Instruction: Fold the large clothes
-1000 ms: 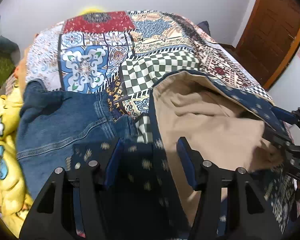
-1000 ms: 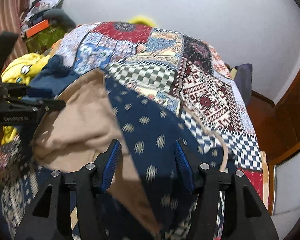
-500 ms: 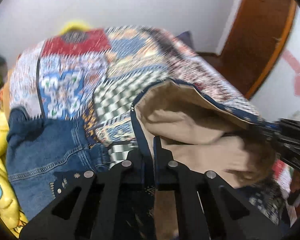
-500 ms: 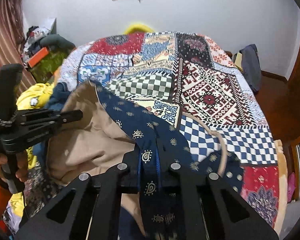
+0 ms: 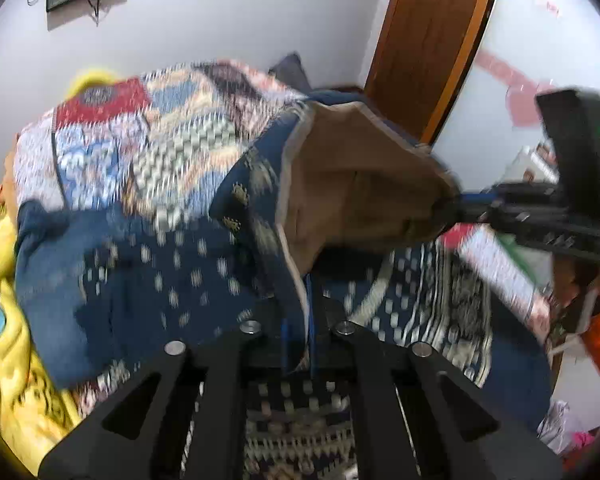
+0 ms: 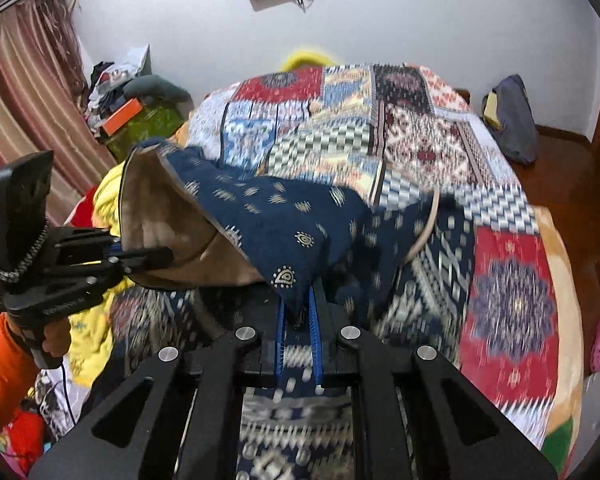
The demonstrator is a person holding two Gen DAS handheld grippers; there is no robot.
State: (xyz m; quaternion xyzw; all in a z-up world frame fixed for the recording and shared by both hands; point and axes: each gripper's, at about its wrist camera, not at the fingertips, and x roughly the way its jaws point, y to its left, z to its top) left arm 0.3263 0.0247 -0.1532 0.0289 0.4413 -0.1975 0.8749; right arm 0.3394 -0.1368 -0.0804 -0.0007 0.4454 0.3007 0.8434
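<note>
Both grippers clamped on navy dress edge – left gripper & right gripper, lifted above quilt

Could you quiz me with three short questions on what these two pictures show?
1. True or false: the left gripper is shut on the navy patterned garment.
2. What colour is that garment's lining?
3. The right gripper is: A) open, B) shut on the garment, C) holding the jeans.

Key: 1 true; 2 tan; 3 B.
</note>
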